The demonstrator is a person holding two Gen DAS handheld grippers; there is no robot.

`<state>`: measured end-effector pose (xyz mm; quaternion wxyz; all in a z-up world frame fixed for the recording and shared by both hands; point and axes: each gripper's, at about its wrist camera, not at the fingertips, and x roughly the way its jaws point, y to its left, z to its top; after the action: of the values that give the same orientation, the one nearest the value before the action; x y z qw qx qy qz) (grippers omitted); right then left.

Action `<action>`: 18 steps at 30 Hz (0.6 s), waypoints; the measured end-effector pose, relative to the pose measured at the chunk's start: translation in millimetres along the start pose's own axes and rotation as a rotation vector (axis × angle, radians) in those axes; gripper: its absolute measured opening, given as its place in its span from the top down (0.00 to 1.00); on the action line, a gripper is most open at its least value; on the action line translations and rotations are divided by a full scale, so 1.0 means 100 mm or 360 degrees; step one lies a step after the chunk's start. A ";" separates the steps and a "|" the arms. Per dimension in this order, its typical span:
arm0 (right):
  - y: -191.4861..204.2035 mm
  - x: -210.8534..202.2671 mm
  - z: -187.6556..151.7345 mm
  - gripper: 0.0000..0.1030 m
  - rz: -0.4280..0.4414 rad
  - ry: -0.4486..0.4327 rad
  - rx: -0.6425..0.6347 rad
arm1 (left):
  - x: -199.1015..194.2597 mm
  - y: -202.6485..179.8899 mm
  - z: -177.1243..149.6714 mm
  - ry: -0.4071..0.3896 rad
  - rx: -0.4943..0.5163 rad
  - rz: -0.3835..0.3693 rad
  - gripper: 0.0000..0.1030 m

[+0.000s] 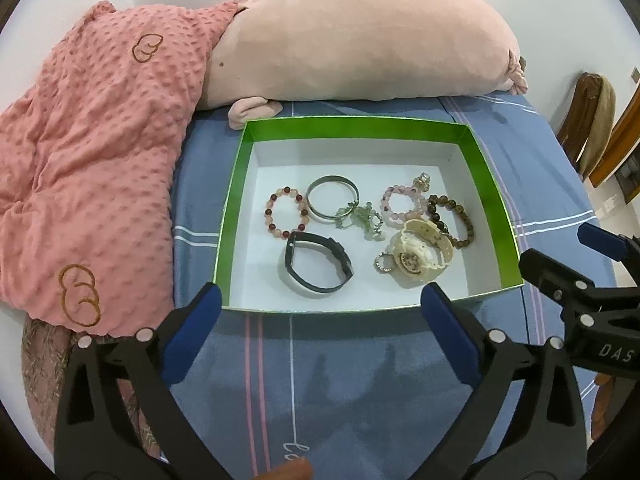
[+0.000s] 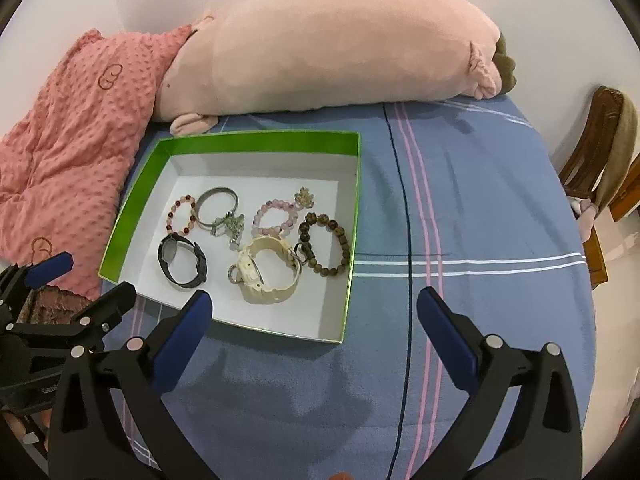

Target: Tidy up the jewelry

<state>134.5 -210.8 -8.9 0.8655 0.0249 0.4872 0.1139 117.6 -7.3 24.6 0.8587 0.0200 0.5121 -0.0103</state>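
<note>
right now all the jewelry in view is lying inside the green-walled box (image 1: 486, 184), which is sitting on the blue striped bedspread (image 2: 460, 200) in front of the pink plush pillow (image 1: 360, 40). nothing is showing on the cloth outside the box, so the pieces are already gathered where a tidy-up would leave them; equally, they could be waiting there to be sorted out, and one look is not settling which.

the left gripper (image 1: 320, 336) is hovering just short of the box's near wall, its jaws spread wide and holding nothing. the right gripper (image 2: 314, 332) is hanging over the near right corner, likewise wide apart and empty.

as for handling, the red bead bracelet (image 1: 286, 213), the pink bead bracelet (image 1: 404, 204) and the brown bead bracelet (image 2: 326, 246) are probably light and floppy, with round beads likely to roll out of a pinch, so closing across the strand should be safest. the silver bangle (image 1: 332, 198) is looking stiff and slick, best taken across its rim. the green charm piece (image 1: 360, 220) is tangling against the bangle and seems delicate. the black watch (image 1: 318, 266) and the cream watch (image 1: 420, 256) are looking heavier; their straps are standing up in loops, offering a firm place to grip. a small ring (image 1: 384, 262) is touching the cream watch and would be fiddly.
</note>
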 end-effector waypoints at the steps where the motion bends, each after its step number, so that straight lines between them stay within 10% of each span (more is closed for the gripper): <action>1: 0.00 -0.02 0.00 0.01 -0.0002 -0.0007 -0.0001 | -0.01 0.00 0.00 0.0001 0.0000 -0.0003 0.02; 18: 0.02 -0.10 0.01 0.01 -0.0007 -0.0033 0.0006 | 0.02 -0.01 0.01 0.0034 -0.0007 0.0004 0.02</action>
<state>130.2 -211.3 0.0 0.8706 0.0267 0.4786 0.1107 119.3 -8.3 23.7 0.8532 0.0189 0.5212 -0.0079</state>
